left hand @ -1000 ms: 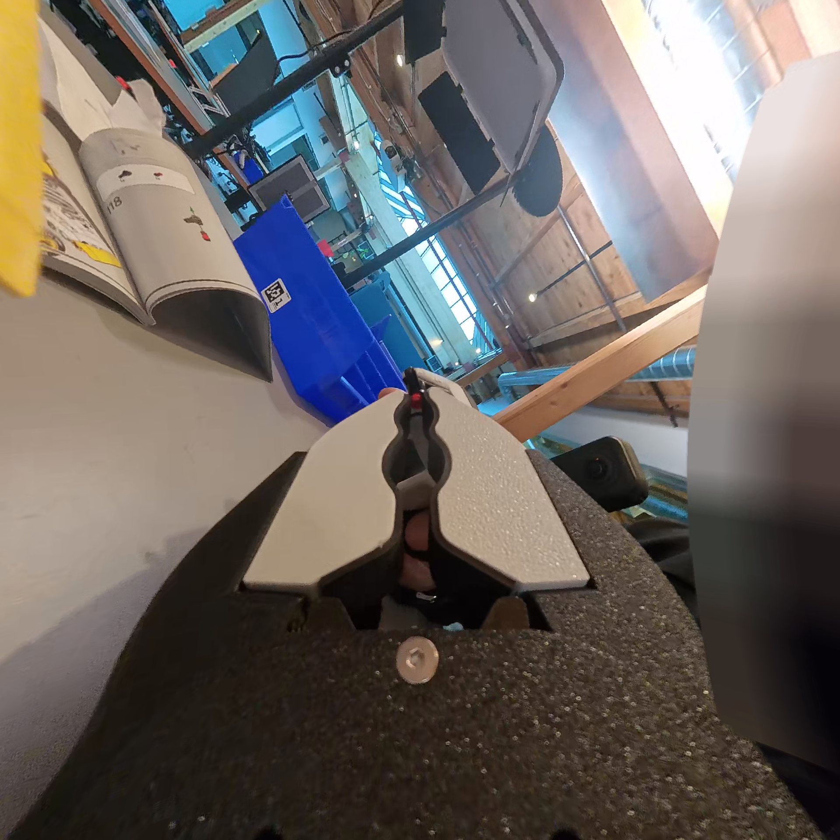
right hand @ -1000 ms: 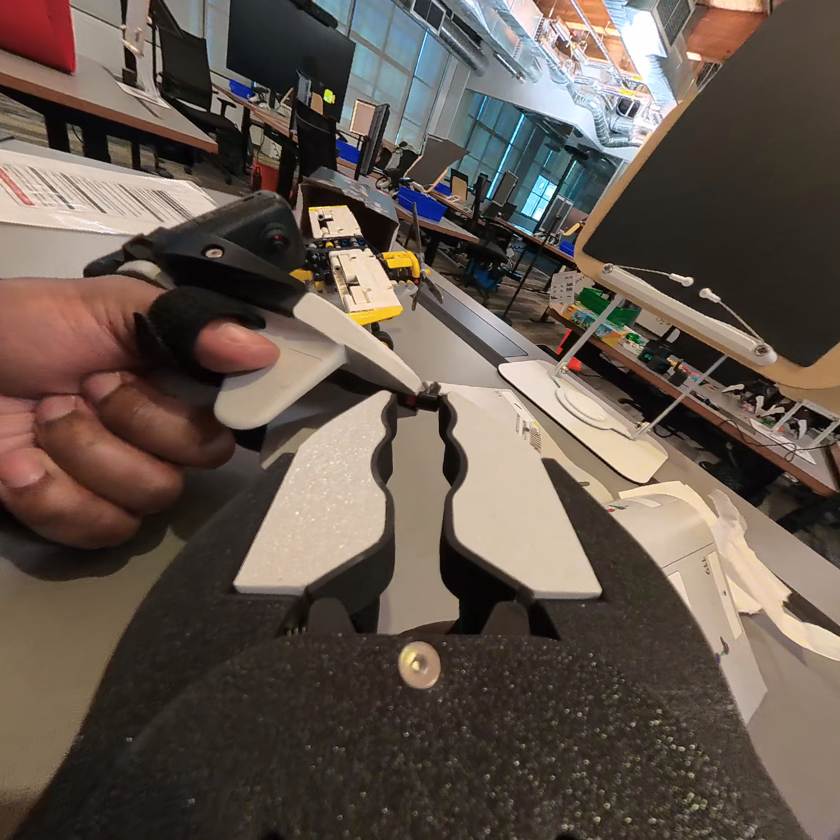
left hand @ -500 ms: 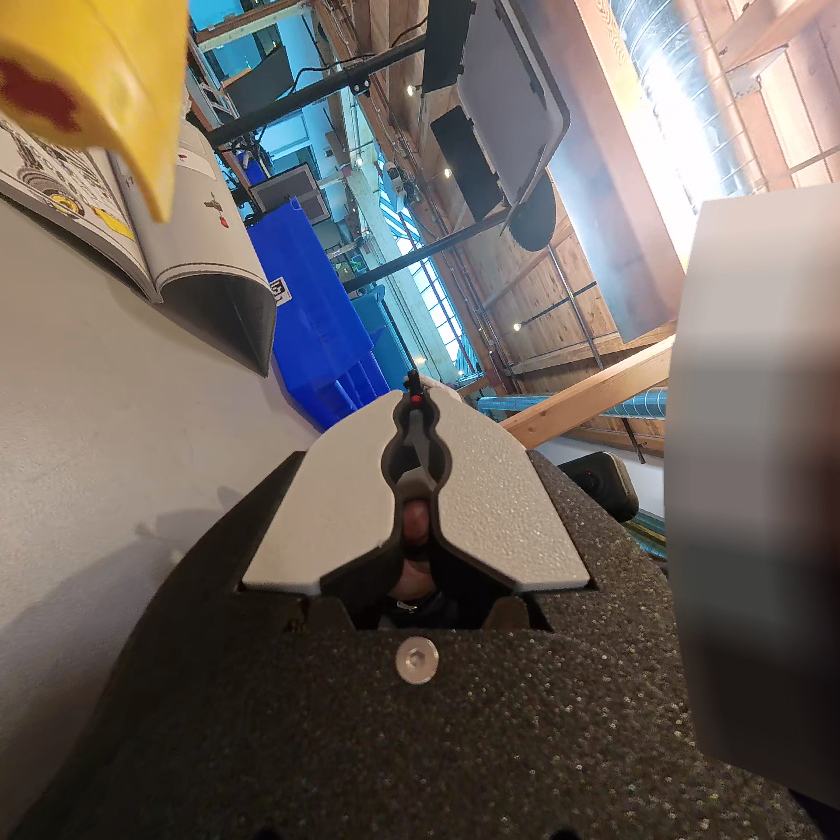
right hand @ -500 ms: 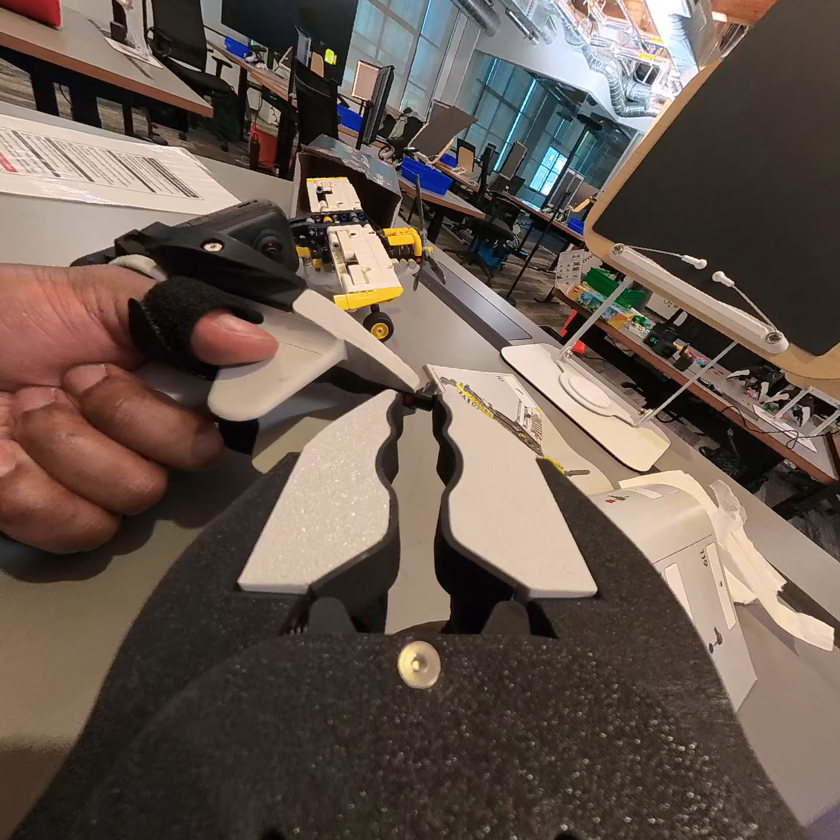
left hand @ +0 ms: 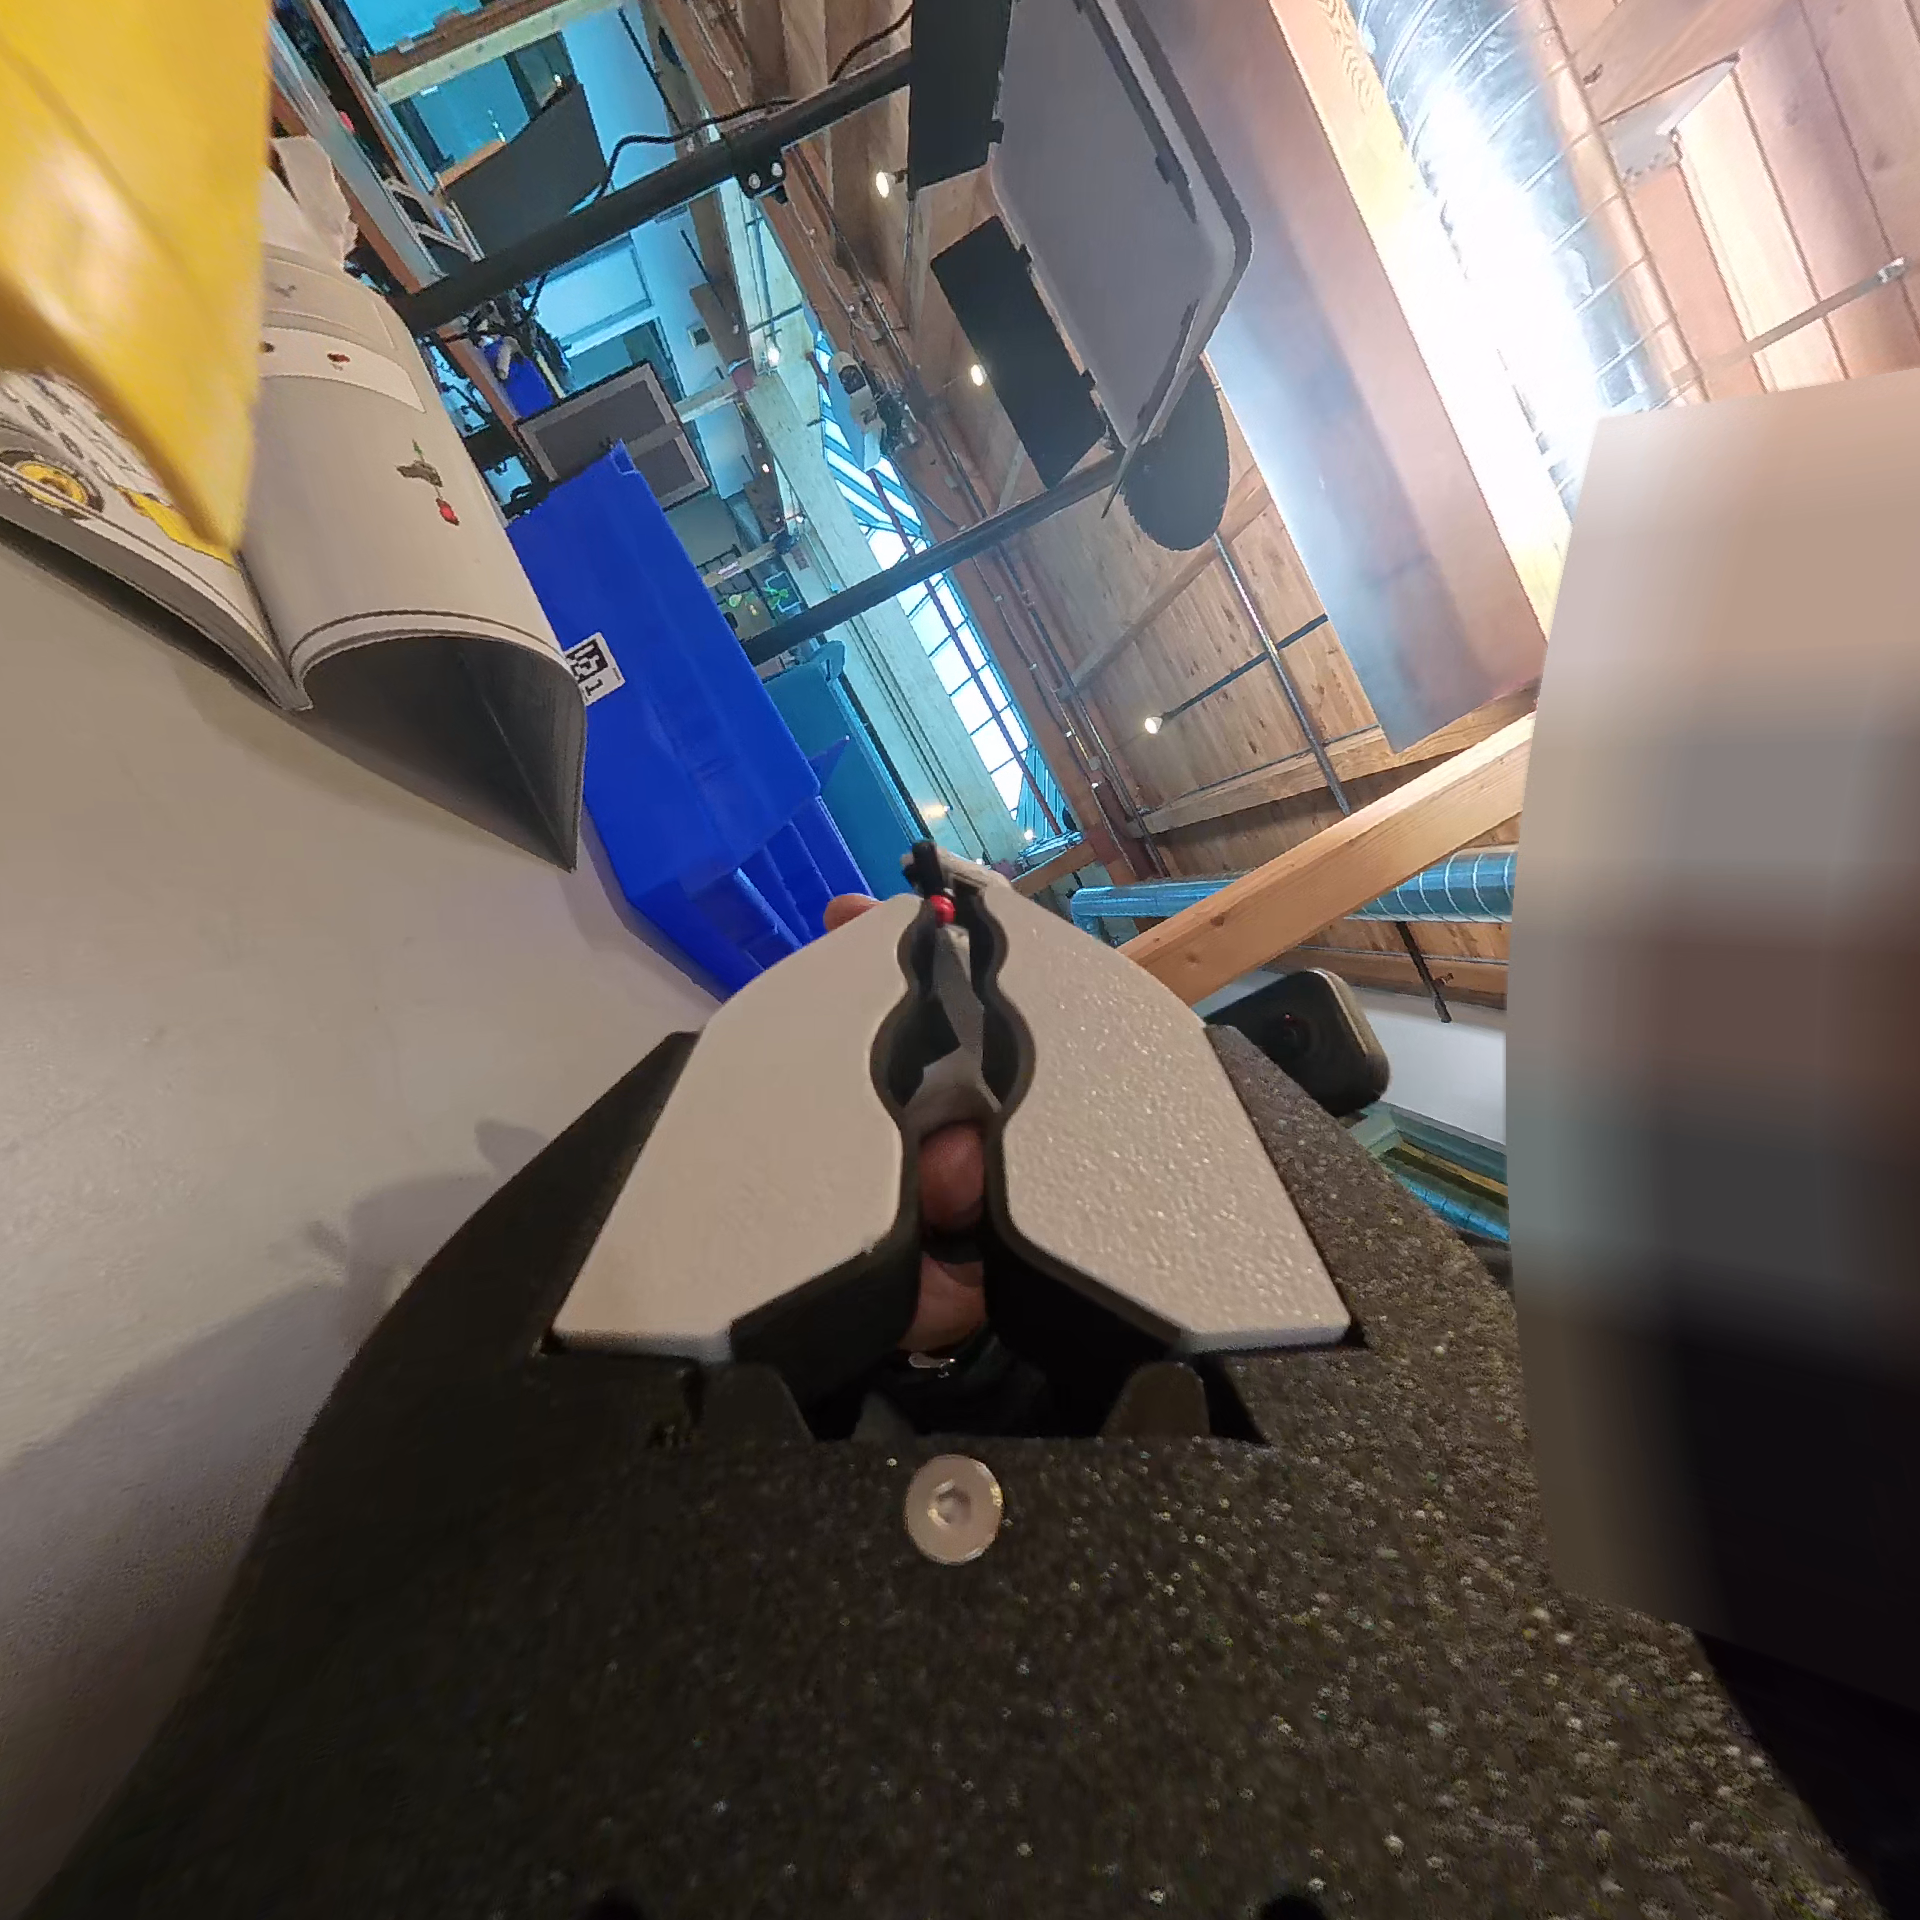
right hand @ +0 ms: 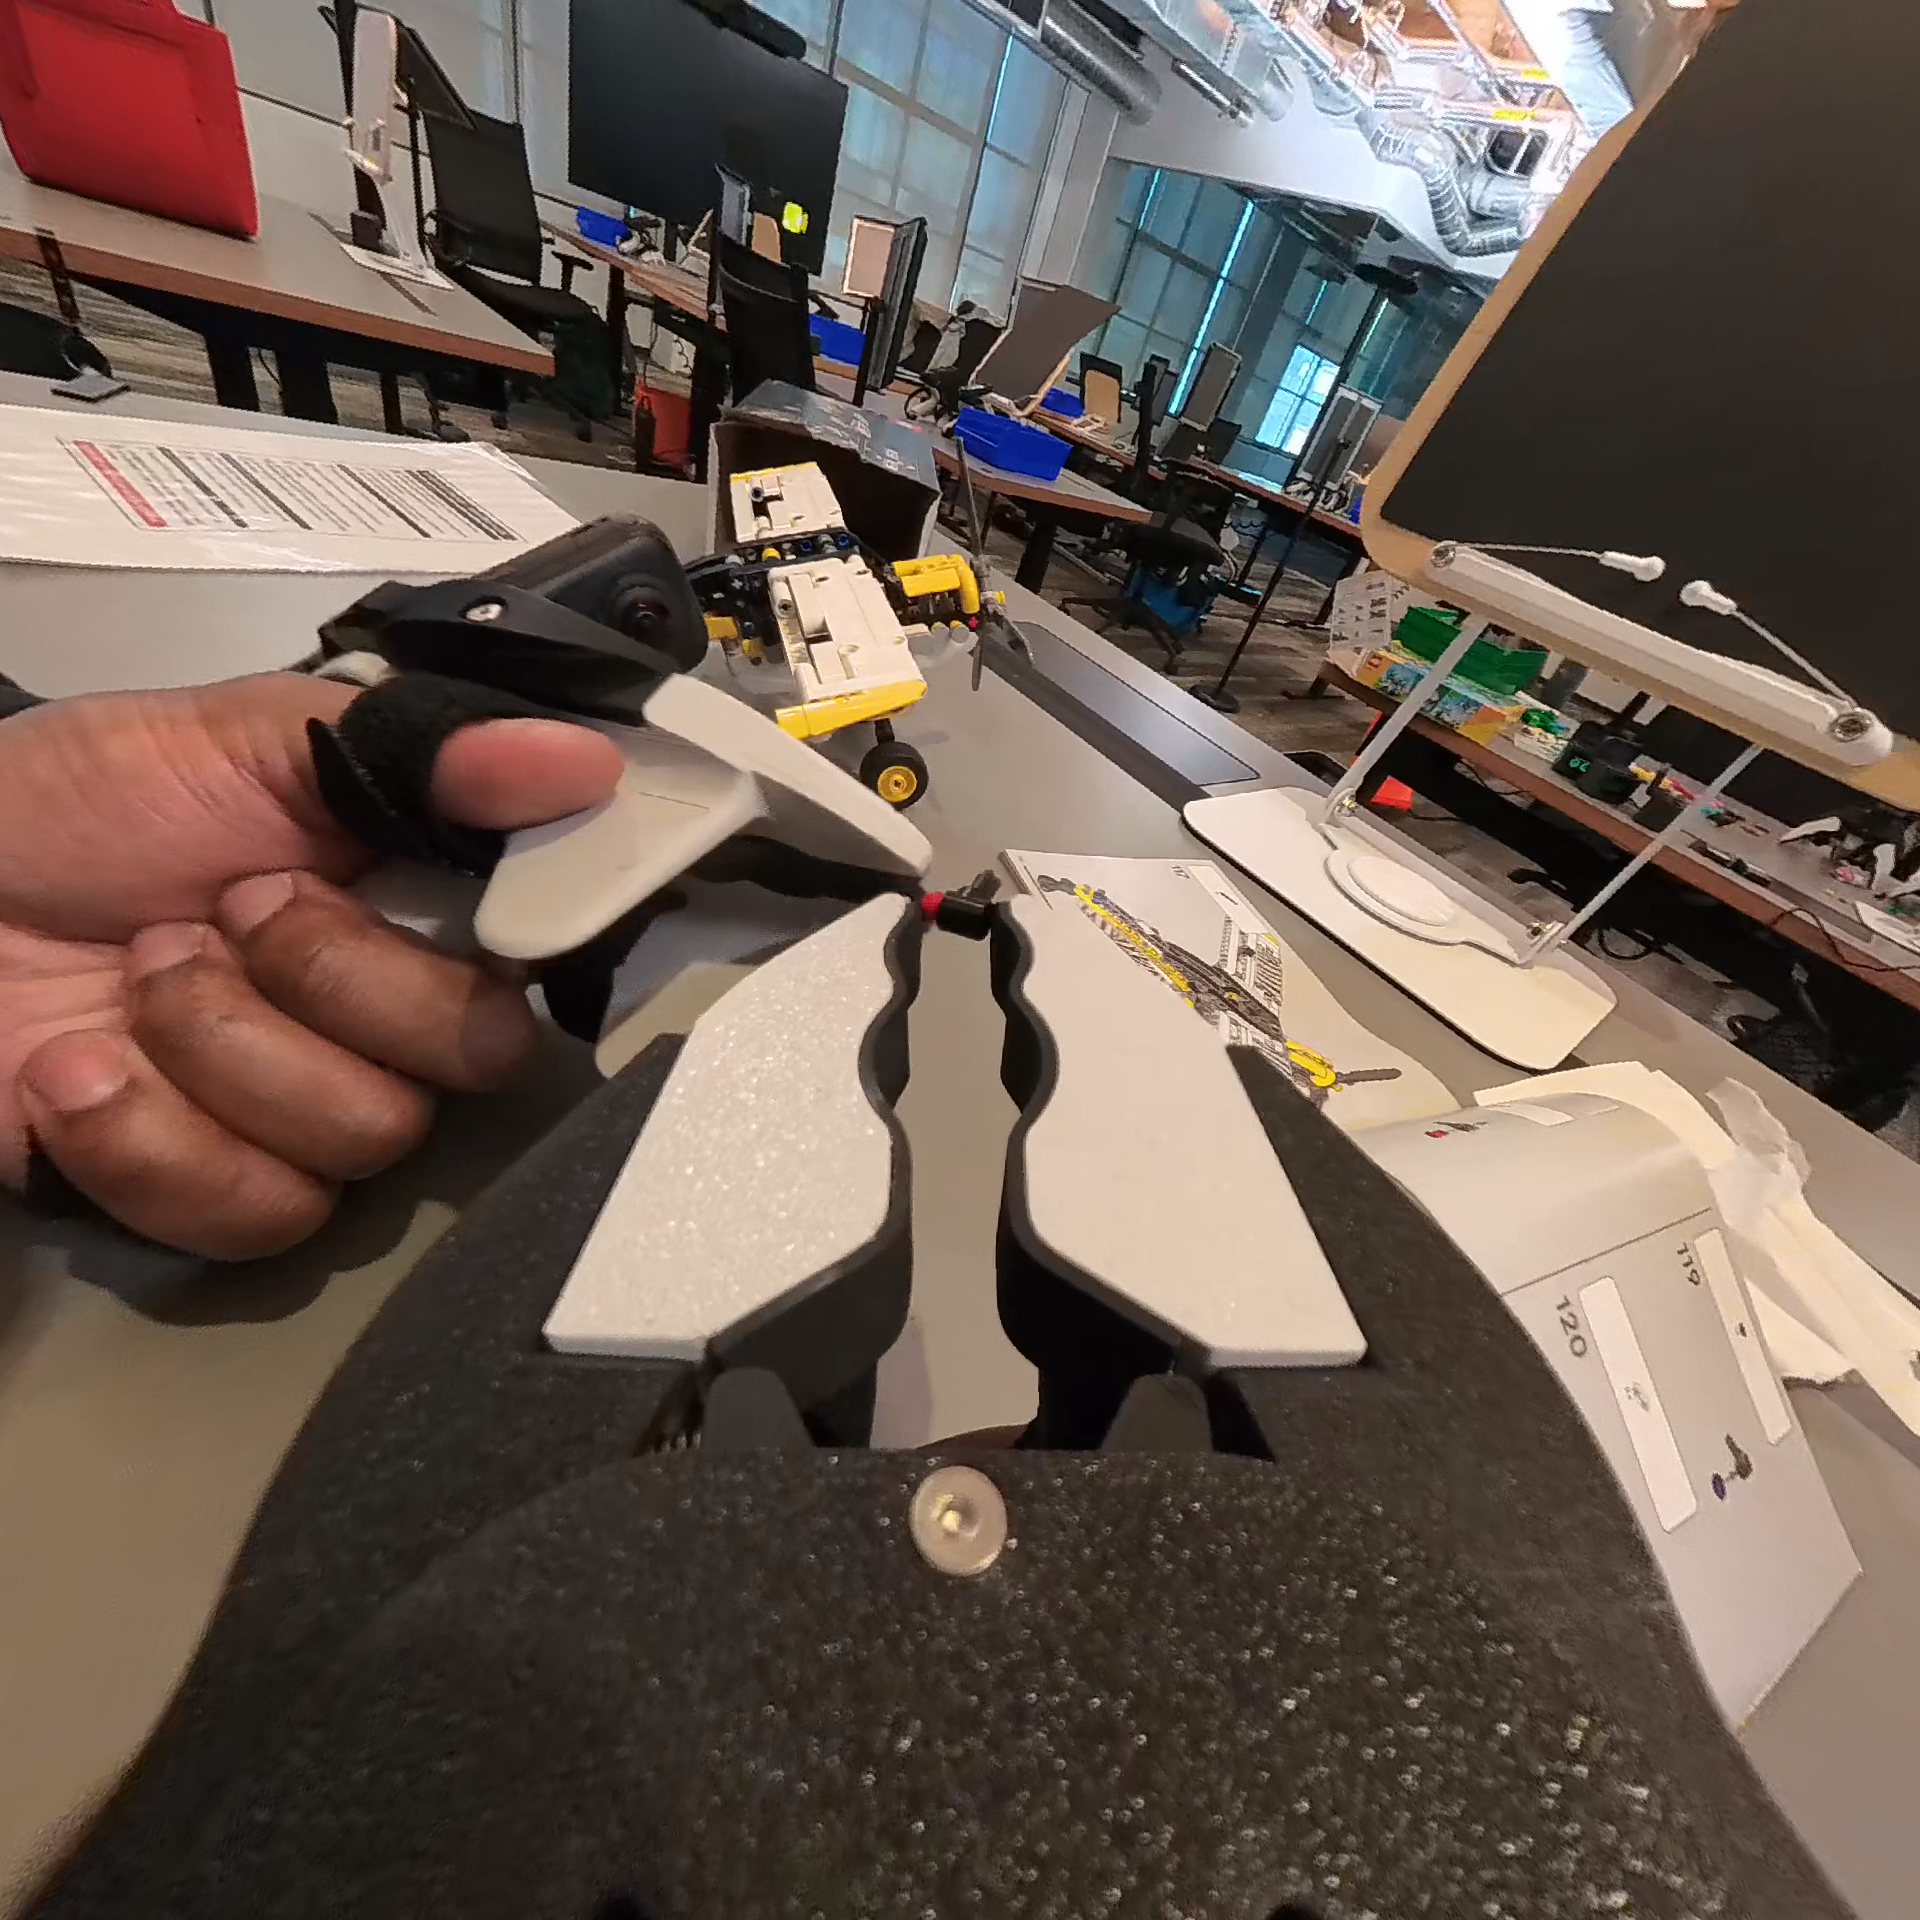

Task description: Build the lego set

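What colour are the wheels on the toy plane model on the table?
The one visible wheel has a black tyre with a yellow hub, on the white and yellow plane model; right wrist view shows it best.

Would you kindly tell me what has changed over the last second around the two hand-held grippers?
The right hand-held gripper narrowed its jaws onto the small black-and-red plastic connector piece, whose red end the left hand-held gripper pinches. The left wrist view swung, bringing a blurred yellow object further in. The left grip, the open instruction booklet and the yellow-and-white brick-built plane stayed put.

What you can't see well
A gray blur [left hand: 1714,987] covers the right side of your left view — the yellow thing [left hand: 125,260] is cut off and fuzzy. Your hand [right hand: 208,935] runs off the edge — the tiny black and red piece [right hand: 961,914] is too small to name.
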Motion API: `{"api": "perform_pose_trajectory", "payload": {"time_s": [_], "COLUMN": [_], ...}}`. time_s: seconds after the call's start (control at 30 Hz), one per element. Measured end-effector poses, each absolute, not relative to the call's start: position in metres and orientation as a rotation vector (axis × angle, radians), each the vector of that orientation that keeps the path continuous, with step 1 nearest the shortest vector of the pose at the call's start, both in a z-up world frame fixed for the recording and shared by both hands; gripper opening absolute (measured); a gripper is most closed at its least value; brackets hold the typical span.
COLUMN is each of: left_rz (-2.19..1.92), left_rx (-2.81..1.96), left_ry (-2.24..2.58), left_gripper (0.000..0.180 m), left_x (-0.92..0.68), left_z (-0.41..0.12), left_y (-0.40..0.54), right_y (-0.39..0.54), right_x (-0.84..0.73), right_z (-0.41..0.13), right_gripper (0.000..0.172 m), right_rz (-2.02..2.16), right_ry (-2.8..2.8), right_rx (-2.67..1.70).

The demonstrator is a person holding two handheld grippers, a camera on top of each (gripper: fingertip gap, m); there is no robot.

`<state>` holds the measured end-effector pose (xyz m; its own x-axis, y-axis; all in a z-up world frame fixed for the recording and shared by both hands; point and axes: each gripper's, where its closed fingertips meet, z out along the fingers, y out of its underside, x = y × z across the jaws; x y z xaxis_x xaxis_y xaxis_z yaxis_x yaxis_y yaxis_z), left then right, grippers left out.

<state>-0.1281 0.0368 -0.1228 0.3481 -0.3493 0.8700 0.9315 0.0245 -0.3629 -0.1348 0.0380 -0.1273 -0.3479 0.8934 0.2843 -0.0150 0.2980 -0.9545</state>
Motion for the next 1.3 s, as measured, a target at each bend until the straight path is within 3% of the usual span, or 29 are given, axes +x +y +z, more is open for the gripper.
{"api": "perform_pose_trajectory", "payload": {"time_s": [0.83,1.1,1.3], "left_rz": [-1.032,-0.731,-0.475], "left_rx": [-1.208,-1.360,-1.501], "left_ry": [-0.663,-0.472,-0.340], "left_gripper": [0.004,0.005,0.008], "left_x": [-0.132,-0.137,-0.138], "left_z": [-0.127,-0.121,-0.127], "left_y": [0.038,0.035,0.036], "right_y": [0.042,0.044,0.048], "right_x": [-0.134,-0.136,-0.134], "right_z": [-0.137,-0.174,-0.164], "right_gripper": [0.010,0.011,0.011], "right_rz": [1.199,1.127,1.273], "right_ry": [-1.699,-1.904,-1.858], "right_rx": [-0.842,-0.923,-0.965]}}
